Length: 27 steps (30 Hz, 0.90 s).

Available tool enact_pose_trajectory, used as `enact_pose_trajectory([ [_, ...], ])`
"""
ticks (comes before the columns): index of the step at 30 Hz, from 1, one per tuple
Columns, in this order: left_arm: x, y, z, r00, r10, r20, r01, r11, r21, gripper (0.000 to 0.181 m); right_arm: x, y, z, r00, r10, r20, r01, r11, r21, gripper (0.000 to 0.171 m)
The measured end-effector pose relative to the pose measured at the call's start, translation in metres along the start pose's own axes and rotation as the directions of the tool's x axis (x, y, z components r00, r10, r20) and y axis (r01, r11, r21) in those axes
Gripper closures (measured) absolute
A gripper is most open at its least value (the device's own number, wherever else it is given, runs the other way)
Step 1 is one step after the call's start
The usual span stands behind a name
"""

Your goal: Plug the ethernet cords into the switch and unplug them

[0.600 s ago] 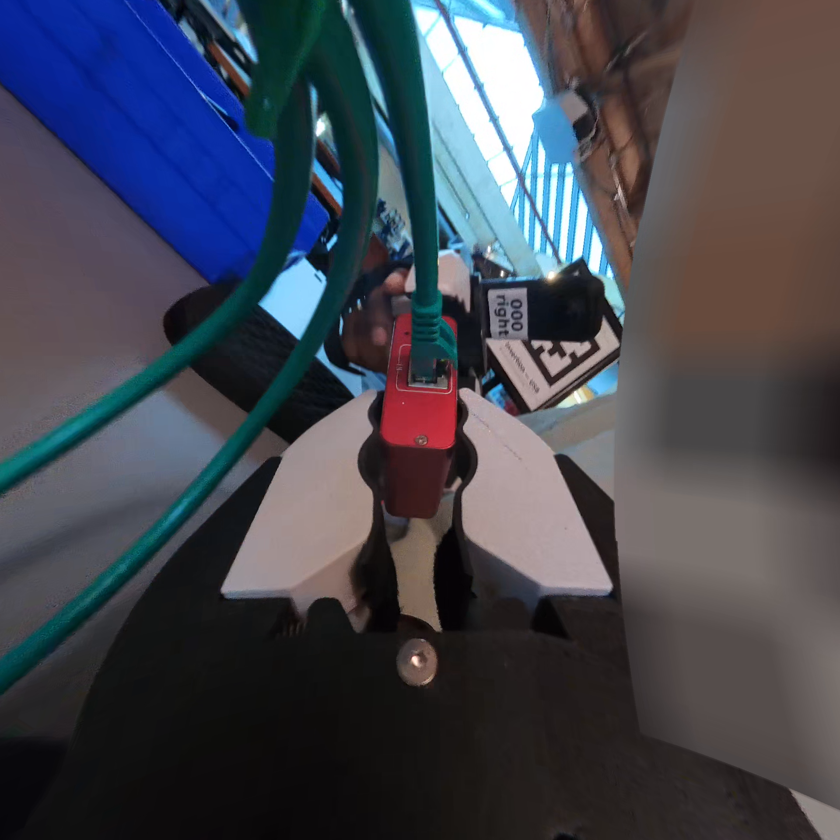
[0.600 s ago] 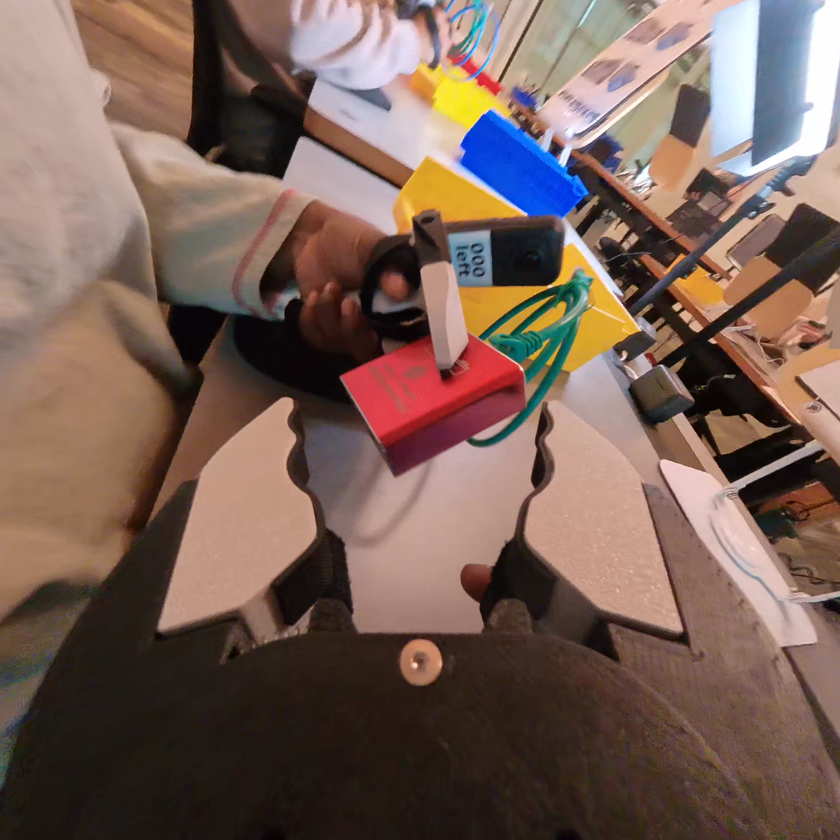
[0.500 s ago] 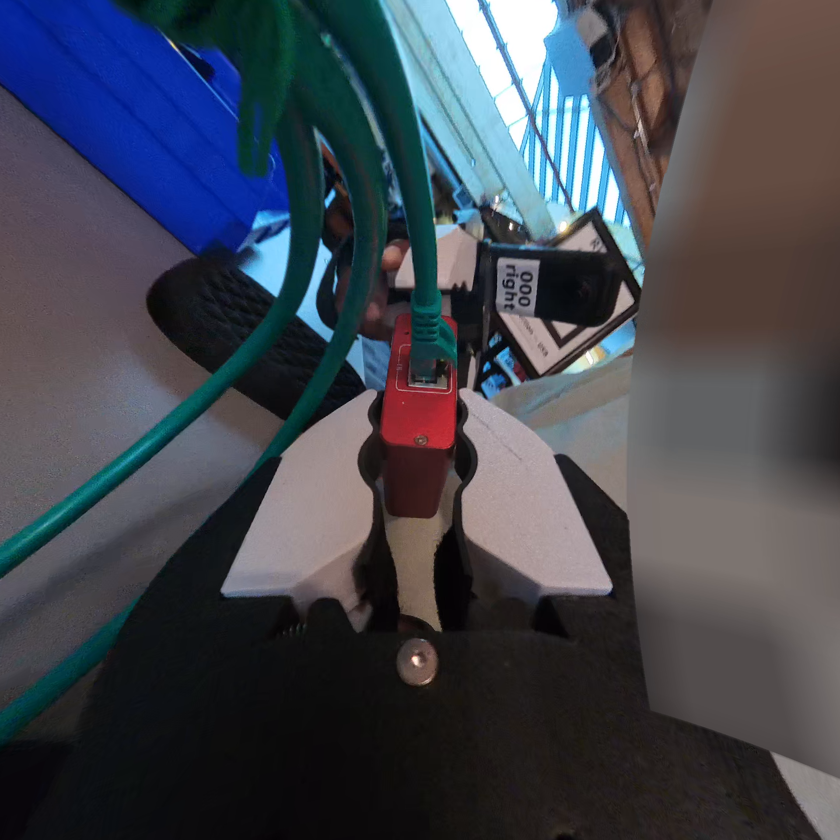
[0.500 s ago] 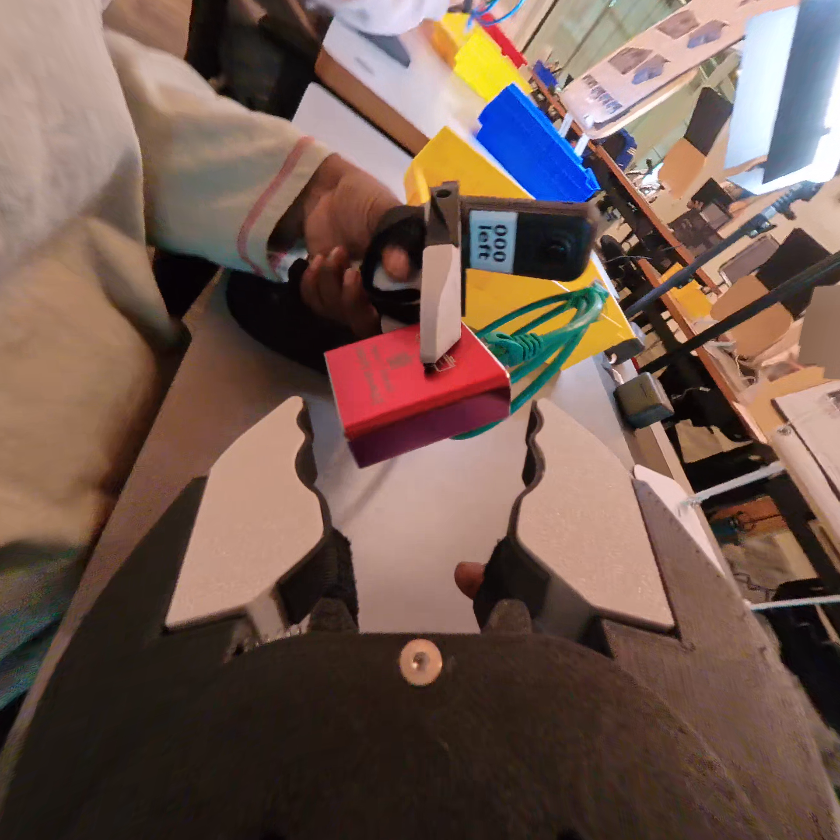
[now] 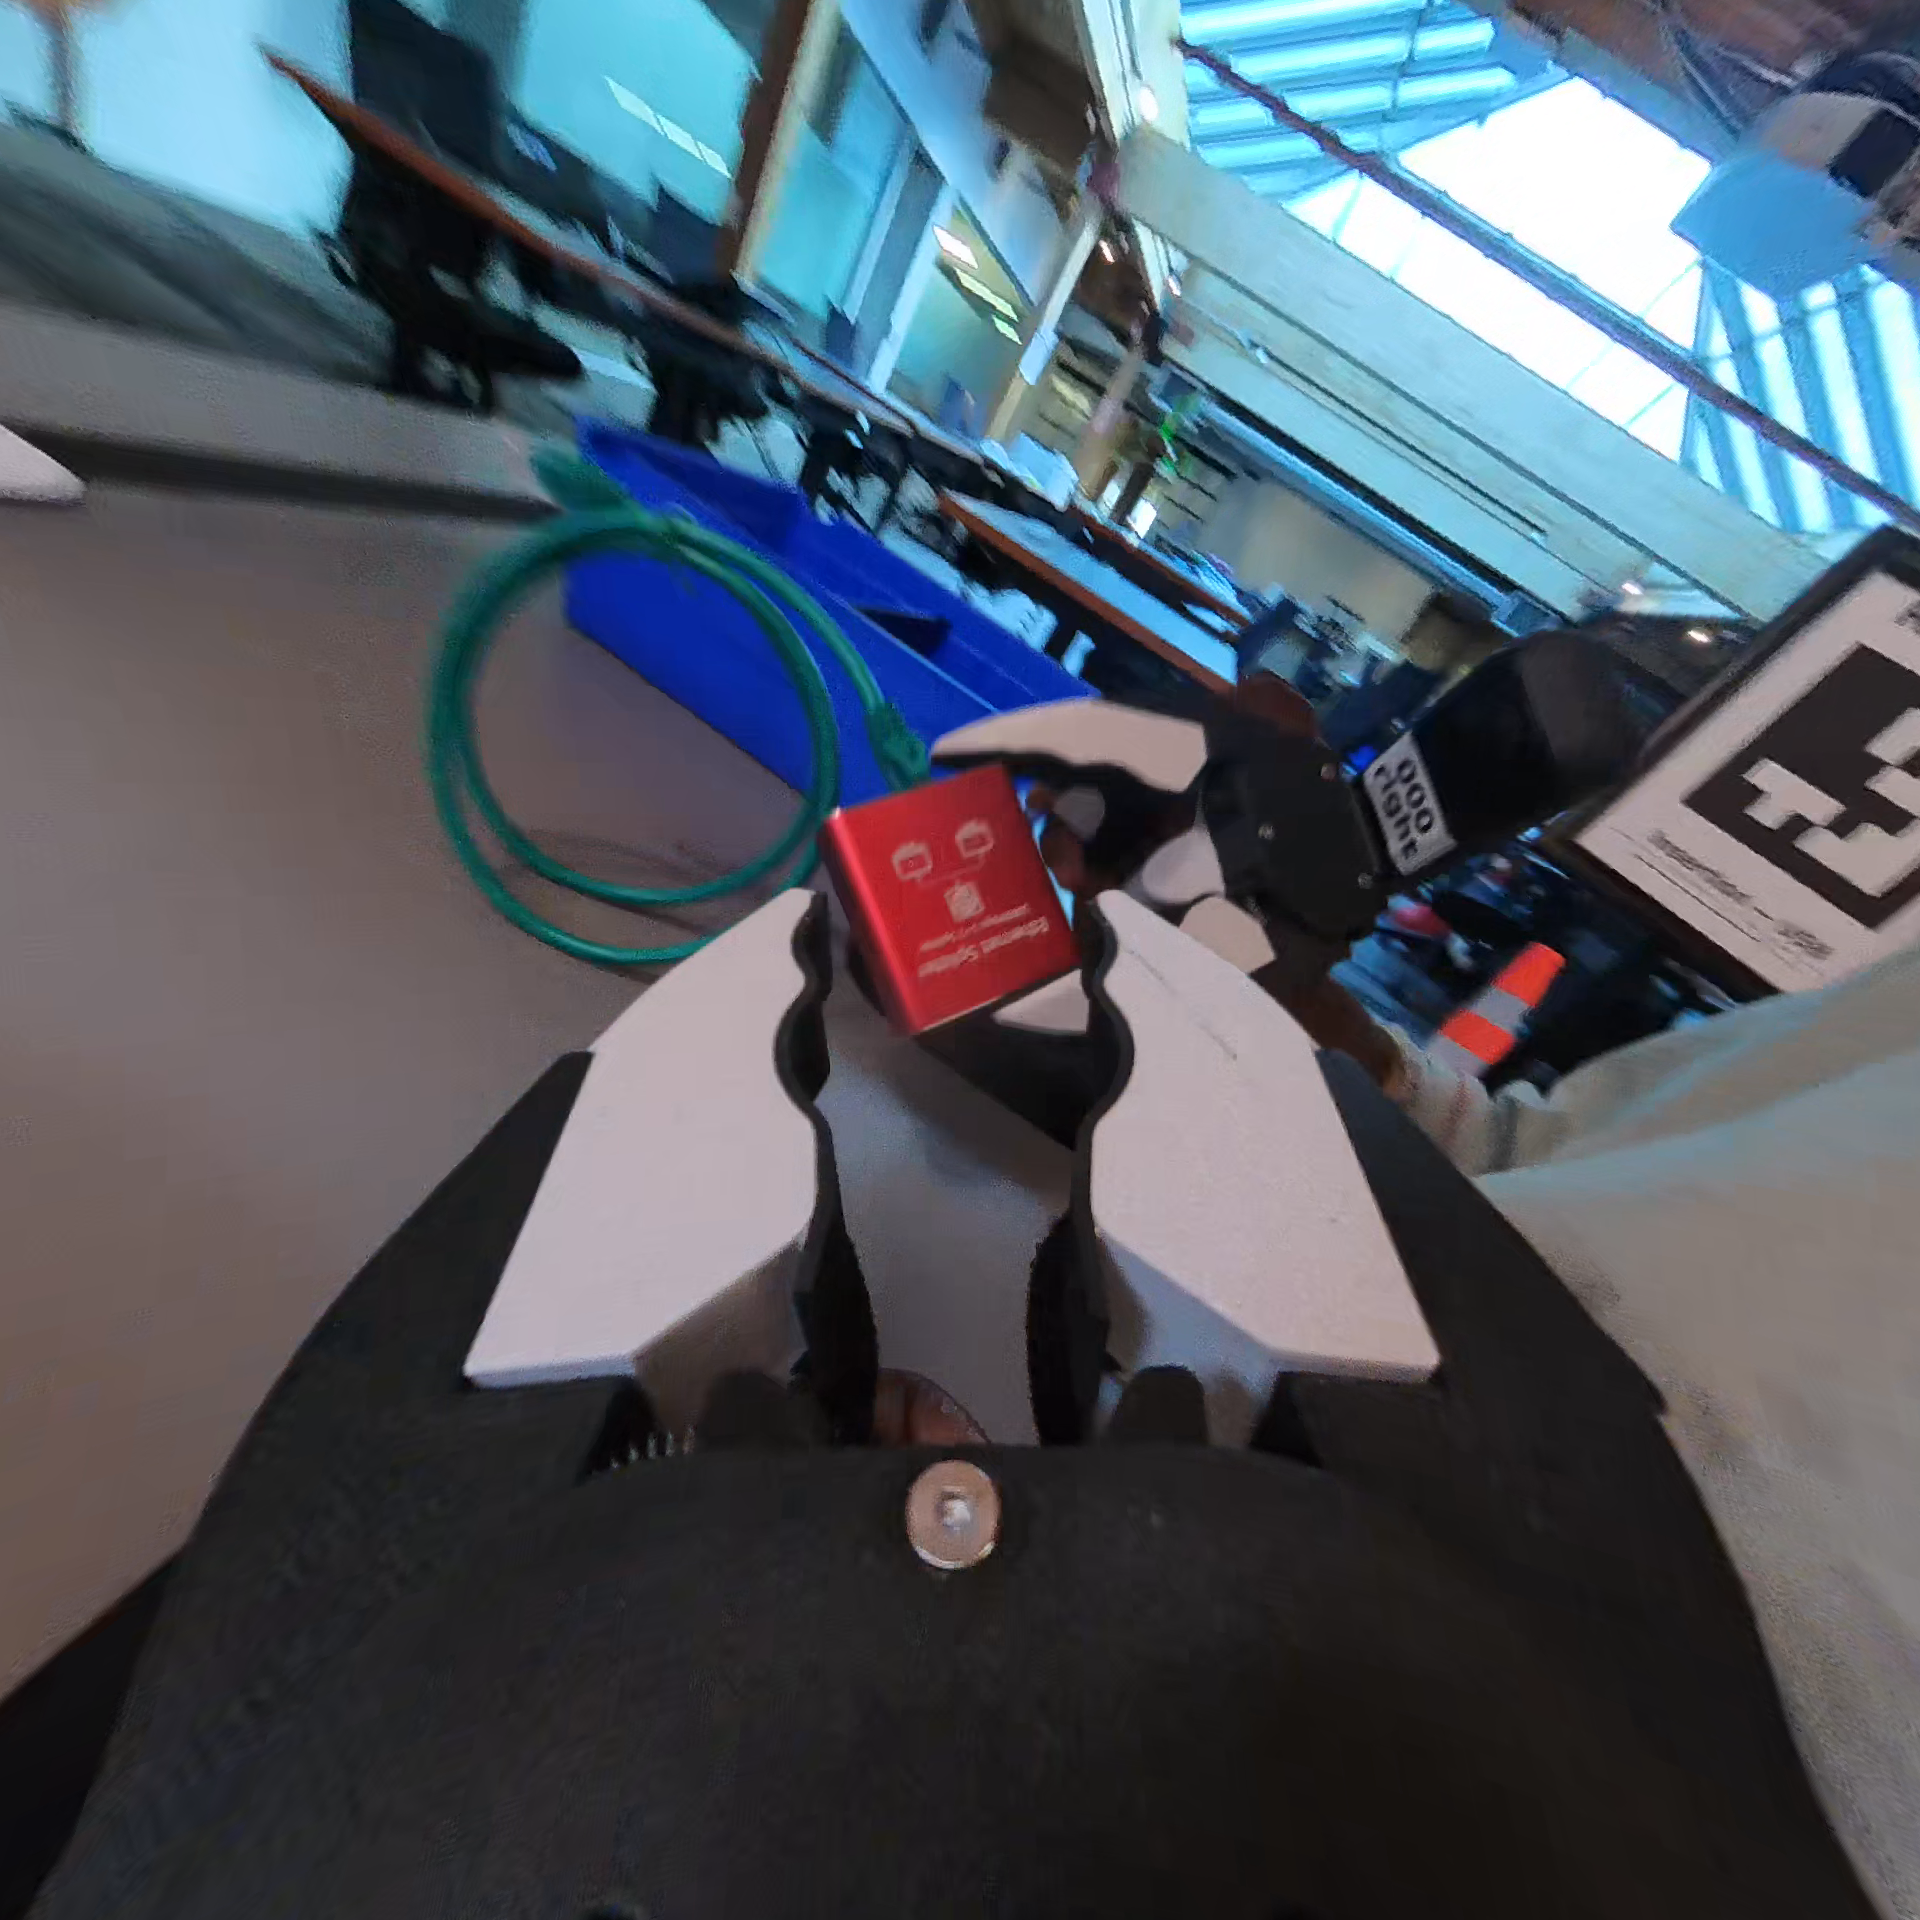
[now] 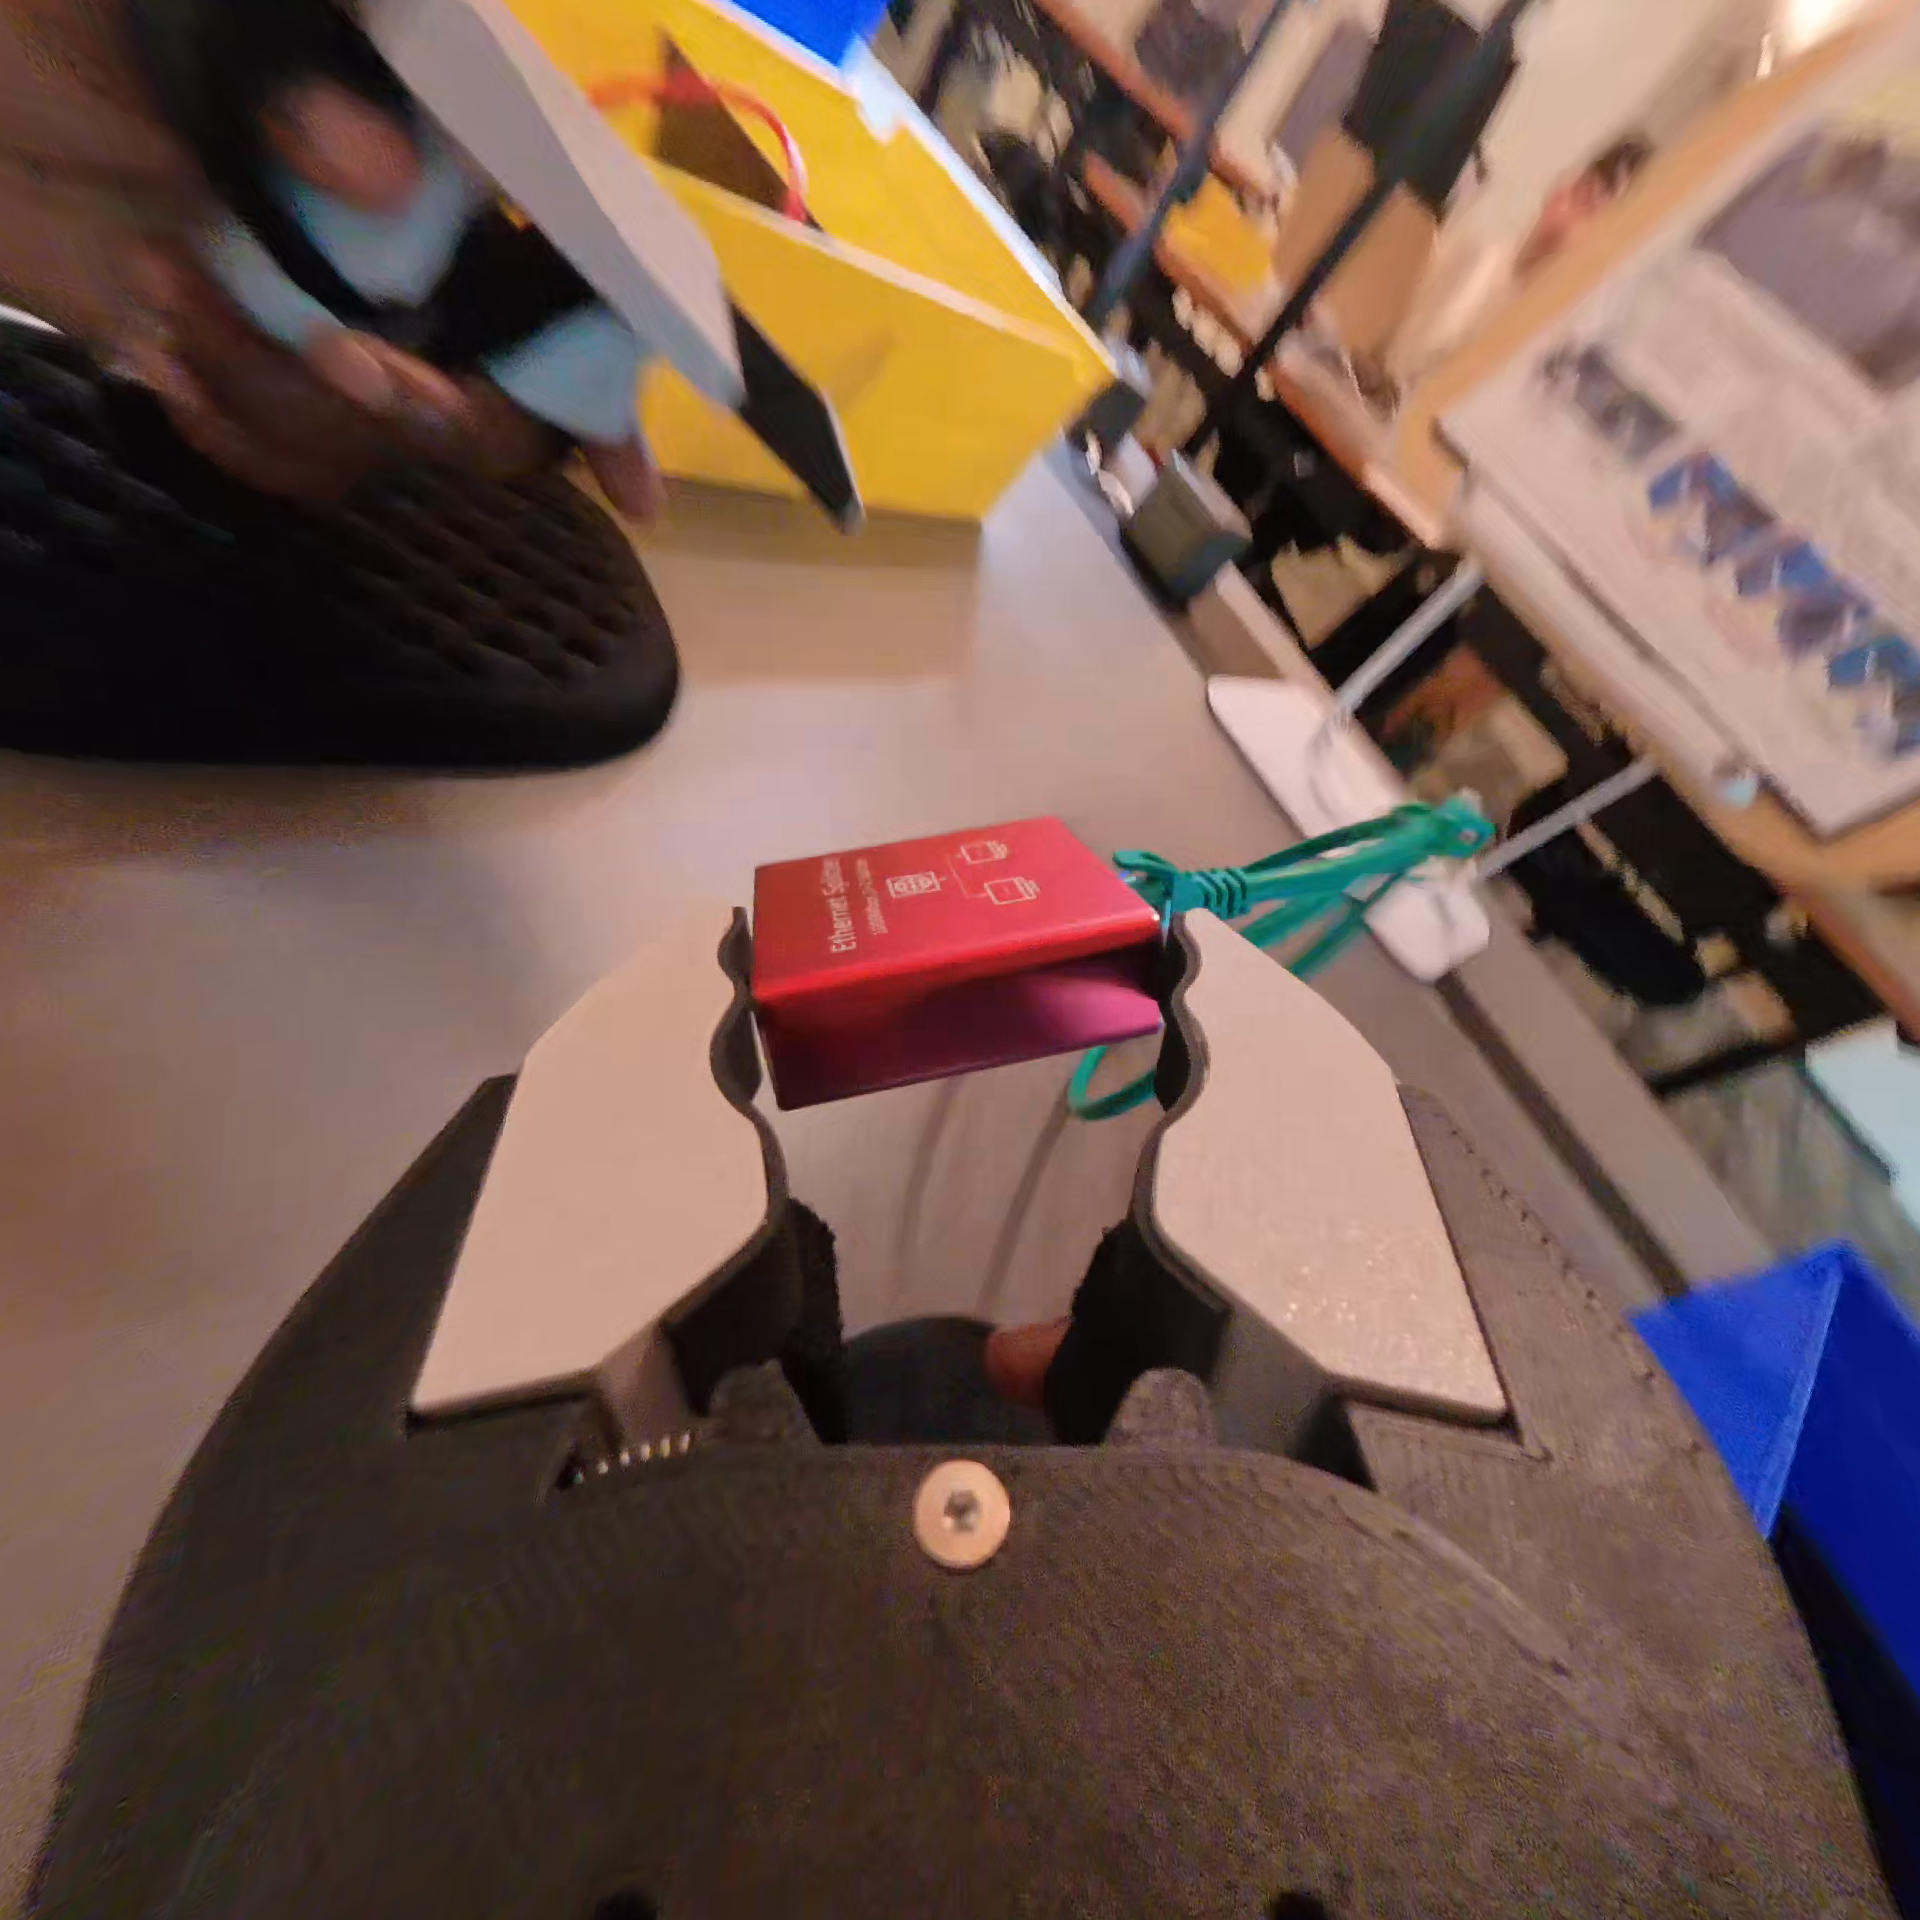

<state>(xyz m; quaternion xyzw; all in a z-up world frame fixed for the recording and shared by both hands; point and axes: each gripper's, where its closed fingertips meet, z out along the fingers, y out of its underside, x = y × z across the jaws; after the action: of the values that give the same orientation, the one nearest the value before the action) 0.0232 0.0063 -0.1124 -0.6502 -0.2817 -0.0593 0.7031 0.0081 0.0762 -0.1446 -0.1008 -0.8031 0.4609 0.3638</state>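
The red switch [image 6: 951,935] is gripped by its two ends in my right gripper [image 6: 954,956], a little above the grey table [image 6: 312,935]. A green ethernet cord [image 6: 1278,894] is plugged into its right end. In the left wrist view the switch [image 5: 951,899] sits just beyond my left gripper [image 5: 956,925], which is open and empty. The cord [image 5: 623,727] loops from the switch's far end over the table. My right gripper's fingers [image 5: 1091,748] show behind the switch there. My left gripper [image 6: 644,270] shows blurred, up and to the left of the switch, apart from it.
A blue bin [image 5: 790,644] stands on the table behind the cord loop. A yellow bin [image 6: 883,343] is at the back, and a black mesh object [image 6: 312,644] lies at the left. A white board with a black pattern [image 5: 1787,790] stands at the right. The gap from one gripper's tips to the other's is roughly 8 cm.
My left gripper has let go of the switch and opened, drawing back. My right gripper, open before, has shut on the switch. The cord stays plugged in.
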Motion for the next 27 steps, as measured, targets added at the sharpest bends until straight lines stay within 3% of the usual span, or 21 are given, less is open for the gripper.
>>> enact_pose_trajectory([
  [7, -0.01, -0.039, -0.038, 0.989, 0.078, 0.122, -0.097, 0.983, 0.158, 0.134, 0.02, 0.047, 0.009, 0.956, 0.263, -0.131, -0.286, 0.936, -0.204, 0.095],
  [14, -0.02, -0.056, -0.07, 0.956, 0.145, 0.254, -0.19, 0.968, 0.166, 0.136, -0.004, 0.082, 0.015, 0.903, 0.426, -0.061, -0.413, 0.818, -0.401, 0.095],
  [18, -0.035, -0.063, -0.098, 0.883, 0.233, 0.408, -0.291, 0.953, 0.085, 0.135, -0.015, 0.089, 0.016, 0.885, 0.465, -0.027, -0.423, 0.778, -0.465, 0.095],
  [21, -0.057, -0.062, -0.122, 0.793, 0.273, 0.545, -0.328, 0.945, 0.003, 0.135, -0.01, 0.08, 0.016, 0.893, 0.45, -0.019, -0.418, 0.812, -0.408, 0.095],
  [24, -0.077, -0.059, -0.142, 0.712, 0.272, 0.648, -0.311, 0.949, -0.057, 0.135, 0.003, 0.059, 0.016, 0.905, 0.426, 0.002, -0.411, 0.875, -0.257, 0.087],
  [27, -0.096, -0.057, -0.163, 0.61, 0.265, 0.747, -0.281, 0.954, -0.108, 0.135, 0.012, 0.044, 0.013, 0.904, 0.426, 0.031, -0.419, 0.9, -0.12, 0.091],
])
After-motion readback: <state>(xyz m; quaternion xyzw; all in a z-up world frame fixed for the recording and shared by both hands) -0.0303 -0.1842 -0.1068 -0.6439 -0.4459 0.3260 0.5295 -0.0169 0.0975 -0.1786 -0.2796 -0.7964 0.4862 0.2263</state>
